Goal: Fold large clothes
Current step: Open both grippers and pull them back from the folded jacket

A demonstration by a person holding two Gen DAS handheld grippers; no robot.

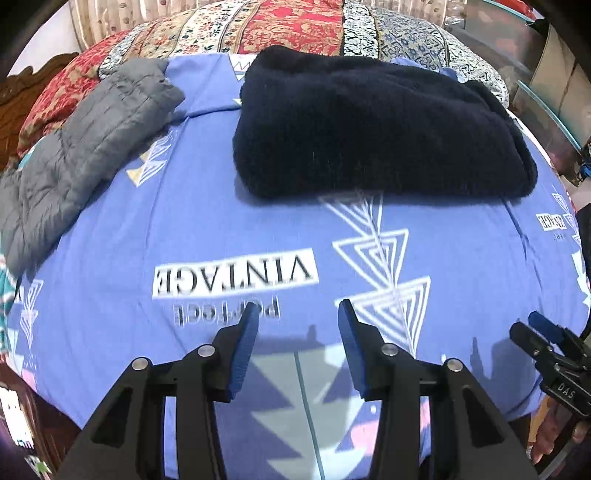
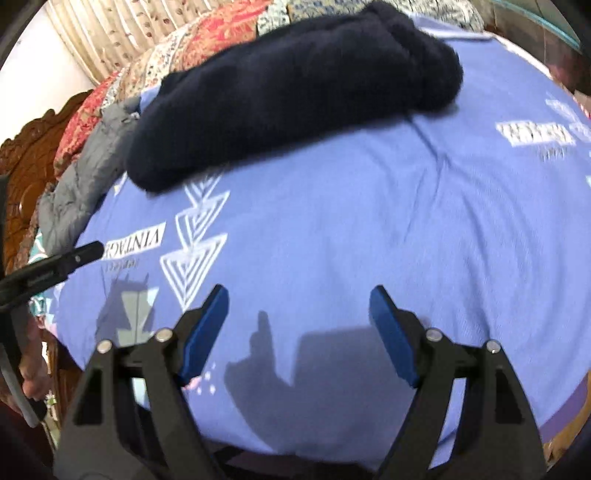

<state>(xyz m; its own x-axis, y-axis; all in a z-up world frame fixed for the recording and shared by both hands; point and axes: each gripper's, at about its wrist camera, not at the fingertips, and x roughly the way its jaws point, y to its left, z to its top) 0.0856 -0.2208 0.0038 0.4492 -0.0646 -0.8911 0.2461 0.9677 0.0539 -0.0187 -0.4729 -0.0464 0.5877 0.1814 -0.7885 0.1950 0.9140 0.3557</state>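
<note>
A dark navy fleece garment [image 1: 373,129] lies folded in a thick bundle on the blue printed bedsheet [image 1: 229,221]; it also shows in the right wrist view [image 2: 295,92]. A grey quilted jacket [image 1: 81,155] lies crumpled at the left, also in the right wrist view [image 2: 81,184]. My left gripper [image 1: 297,314] is open and empty, above the sheet well short of the navy garment. My right gripper [image 2: 297,295] is open and empty over bare sheet [image 2: 369,229]. The right gripper shows at the left wrist view's right edge [image 1: 535,332].
A patterned red and floral quilt [image 1: 258,26] is heaped behind the clothes. A carved wooden headboard [image 2: 22,177] stands at the left. Shelving and boxes [image 1: 546,74] are at the far right. The bed's near edge runs just below both grippers.
</note>
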